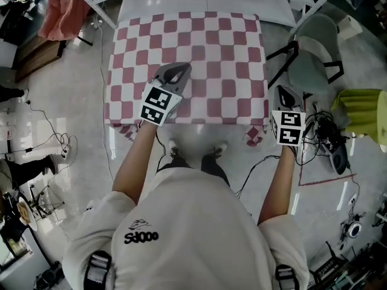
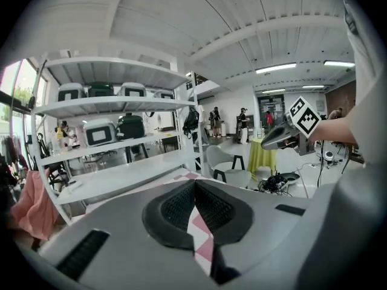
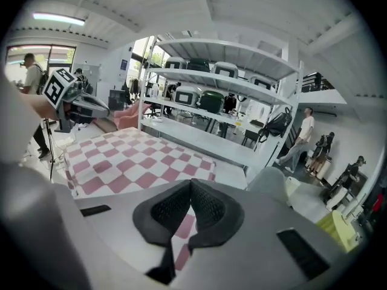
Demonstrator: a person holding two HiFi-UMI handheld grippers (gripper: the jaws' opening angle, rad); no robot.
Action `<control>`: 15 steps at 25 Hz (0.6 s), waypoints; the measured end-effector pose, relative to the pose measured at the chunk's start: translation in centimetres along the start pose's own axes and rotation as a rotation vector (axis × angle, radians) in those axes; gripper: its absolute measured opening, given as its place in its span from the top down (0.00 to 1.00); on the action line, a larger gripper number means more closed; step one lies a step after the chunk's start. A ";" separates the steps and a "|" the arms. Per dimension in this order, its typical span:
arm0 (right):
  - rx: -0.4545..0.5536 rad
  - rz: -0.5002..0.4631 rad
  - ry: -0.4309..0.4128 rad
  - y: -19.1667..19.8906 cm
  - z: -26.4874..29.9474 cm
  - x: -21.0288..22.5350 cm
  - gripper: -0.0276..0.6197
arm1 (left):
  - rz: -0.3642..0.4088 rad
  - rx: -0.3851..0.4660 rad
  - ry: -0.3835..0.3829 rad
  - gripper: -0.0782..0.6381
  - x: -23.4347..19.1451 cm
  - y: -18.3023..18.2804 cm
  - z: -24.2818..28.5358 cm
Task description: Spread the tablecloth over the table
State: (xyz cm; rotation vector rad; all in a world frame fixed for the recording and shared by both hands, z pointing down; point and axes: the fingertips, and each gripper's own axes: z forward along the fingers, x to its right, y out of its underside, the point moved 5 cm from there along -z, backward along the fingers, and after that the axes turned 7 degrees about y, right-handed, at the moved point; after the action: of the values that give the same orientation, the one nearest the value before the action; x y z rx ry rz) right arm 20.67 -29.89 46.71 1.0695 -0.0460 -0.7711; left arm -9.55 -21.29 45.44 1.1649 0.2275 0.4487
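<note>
A pink-and-white checked tablecloth [image 1: 193,59] lies flat over the table, its near corners hanging down. My left gripper [image 1: 177,71] hovers above the cloth's near left part. My right gripper [image 1: 284,93] is raised beside the table's near right corner. In the left gripper view the left gripper [image 2: 195,189] has its pads together, and a sliver of checked cloth shows through the slit below them. The right gripper [image 3: 190,189] looks the same in its own view, with the tablecloth [image 3: 127,162] spread ahead on the left. I see no fold lifted by either one.
A grey-green chair [image 1: 317,53] stands off the table's right side. A yellow-green draped stand [image 1: 363,113] and a tangle of cables [image 1: 323,135] lie further right. White shelving [image 3: 224,95] runs behind the table. A pink garment [image 1: 63,11] hangs at far left.
</note>
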 end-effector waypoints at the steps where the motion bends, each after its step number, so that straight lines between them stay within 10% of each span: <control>1: 0.018 -0.005 -0.010 -1.1 -0.2 -0.9 0.92 | 0.000 0.010 -0.018 0.85 -0.7 -0.2 -1.1; 15: 0.300 -0.102 -0.115 -16.2 -2.4 -9.9 0.92 | 0.058 0.151 -0.239 0.85 -7.5 -4.2 -13.7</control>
State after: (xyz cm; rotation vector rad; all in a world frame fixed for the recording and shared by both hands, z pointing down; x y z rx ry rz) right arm 5.46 -26.27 35.70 1.3175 -0.2119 -0.9380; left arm -20.76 -14.64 35.92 1.3637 0.0200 0.3432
